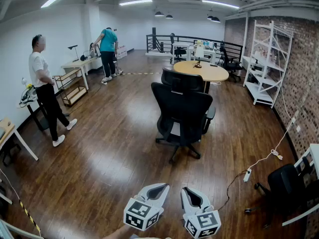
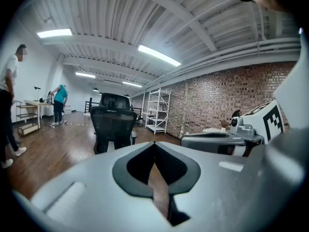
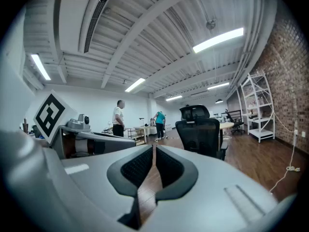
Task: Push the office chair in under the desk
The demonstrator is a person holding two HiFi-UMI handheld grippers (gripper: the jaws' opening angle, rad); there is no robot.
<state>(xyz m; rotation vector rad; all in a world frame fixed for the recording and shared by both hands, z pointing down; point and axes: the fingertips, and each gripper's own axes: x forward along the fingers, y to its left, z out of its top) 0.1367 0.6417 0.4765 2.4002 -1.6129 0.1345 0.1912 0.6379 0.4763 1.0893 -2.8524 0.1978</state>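
The left gripper (image 2: 154, 148) fills the near foreground; its jaws are closed tip to tip with nothing between them. Beyond the jaws, slightly left, a black office chair (image 2: 113, 125) stands on the wood floor (image 2: 48, 146), its back facing the camera. The right gripper (image 2: 223, 140) lies near on the right, and its marker cube (image 2: 268, 122) is visible. A white shelf unit (image 2: 157, 111) stands far against the brick wall (image 2: 217, 98). A person in a white shirt (image 2: 7, 111) stands at the left edge. A person in a teal shirt (image 2: 60, 103) bends at a far table (image 2: 35, 104).

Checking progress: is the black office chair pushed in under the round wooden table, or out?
Out. The black mesh office chair stands on bare floor, wheeled base visible, short of the round wooden table.
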